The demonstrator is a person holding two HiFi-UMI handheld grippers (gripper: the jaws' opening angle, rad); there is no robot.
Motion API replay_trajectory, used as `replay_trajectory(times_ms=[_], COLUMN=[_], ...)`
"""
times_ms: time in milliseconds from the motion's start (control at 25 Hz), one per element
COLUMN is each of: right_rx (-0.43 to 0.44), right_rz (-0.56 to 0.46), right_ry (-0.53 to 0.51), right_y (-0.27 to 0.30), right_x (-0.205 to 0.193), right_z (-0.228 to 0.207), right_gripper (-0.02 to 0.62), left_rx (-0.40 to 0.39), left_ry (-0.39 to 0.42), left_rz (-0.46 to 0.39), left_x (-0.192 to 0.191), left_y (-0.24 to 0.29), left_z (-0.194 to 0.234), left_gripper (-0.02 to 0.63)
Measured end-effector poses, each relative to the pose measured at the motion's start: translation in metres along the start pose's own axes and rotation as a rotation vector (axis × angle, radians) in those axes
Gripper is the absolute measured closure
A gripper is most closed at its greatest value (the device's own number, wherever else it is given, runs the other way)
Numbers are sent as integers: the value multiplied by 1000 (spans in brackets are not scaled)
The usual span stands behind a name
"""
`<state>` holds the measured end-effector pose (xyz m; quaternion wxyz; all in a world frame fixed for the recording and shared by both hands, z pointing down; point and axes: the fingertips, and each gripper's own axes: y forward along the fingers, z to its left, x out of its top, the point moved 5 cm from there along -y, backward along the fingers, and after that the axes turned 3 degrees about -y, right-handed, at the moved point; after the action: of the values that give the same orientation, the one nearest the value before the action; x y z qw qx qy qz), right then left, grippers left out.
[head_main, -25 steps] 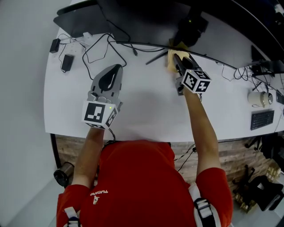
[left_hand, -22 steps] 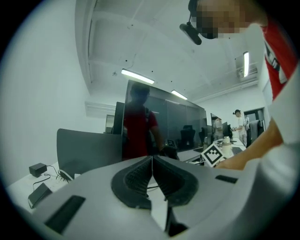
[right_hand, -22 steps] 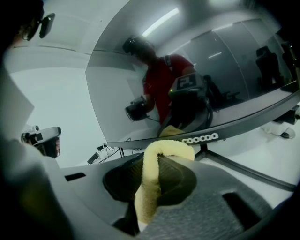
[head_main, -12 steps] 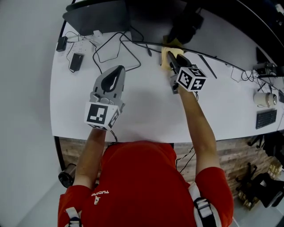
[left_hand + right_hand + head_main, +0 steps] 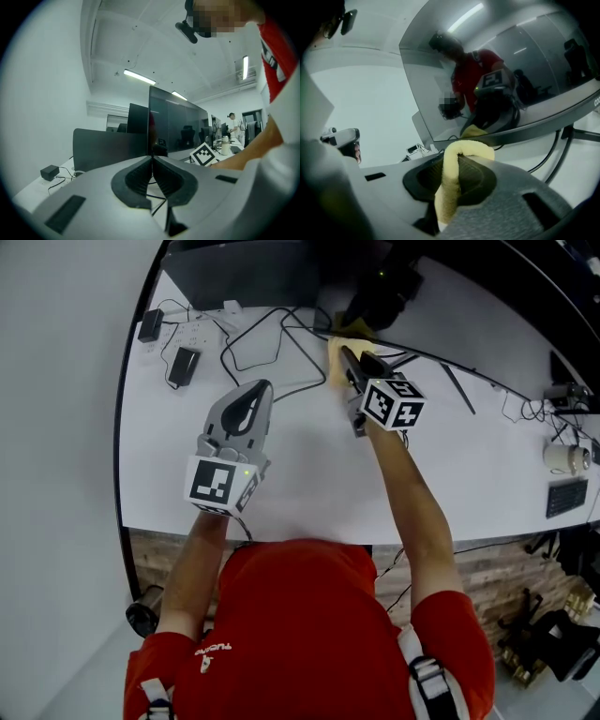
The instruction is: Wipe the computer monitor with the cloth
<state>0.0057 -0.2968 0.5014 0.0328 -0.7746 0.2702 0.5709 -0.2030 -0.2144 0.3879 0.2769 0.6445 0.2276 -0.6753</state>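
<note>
The dark computer monitor [image 5: 281, 268] stands at the far edge of the white desk [image 5: 309, 474]; its glossy screen [image 5: 497, 70] fills the right gripper view and mirrors the person and the gripper. A yellow cloth [image 5: 452, 180] is pinched between the jaws of my right gripper [image 5: 345, 357], which is shut on it; the cloth [image 5: 336, 362] shows at the jaw tips close under the monitor's lower edge. My left gripper [image 5: 255, 395] hovers over the desk to the left, jaws shut with nothing between them. In the left gripper view the monitor [image 5: 176, 126] is seen edge-on ahead.
Black cables [image 5: 253, 343], a white power strip [image 5: 192, 332] and black adapters [image 5: 183, 365] lie on the desk's far left. A white mug [image 5: 567, 457] and a keyboard [image 5: 565, 496] sit at the far right. A thin black rod [image 5: 457, 388] lies right of the cloth.
My right gripper has slid left along the monitor's lower edge with the cloth. The left gripper has stayed nearly in place over the desk.
</note>
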Motion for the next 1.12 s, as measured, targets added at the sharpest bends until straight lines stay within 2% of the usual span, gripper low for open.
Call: replay_trajectory(times_ms=[560, 800, 960, 1120], right_rx=[61, 130, 192, 248], right_rz=[16, 19, 24, 6], right_ry=[-8, -19, -86, -201], right_y=[44, 57, 53, 35], right_x=[-5, -7, -6, 3], right_z=[52, 76, 99, 123], right_gripper=[537, 537, 537, 537], left_rx=[33, 45, 58, 69], left_ry=[-5, -1, -4, -15], left_rz=[11, 0, -4, -18], left_x=[4, 1, 2, 5], left_y=[-21, -26, -29, -29], left_z=[27, 34, 33, 28], left_gripper=[595, 595, 595, 595])
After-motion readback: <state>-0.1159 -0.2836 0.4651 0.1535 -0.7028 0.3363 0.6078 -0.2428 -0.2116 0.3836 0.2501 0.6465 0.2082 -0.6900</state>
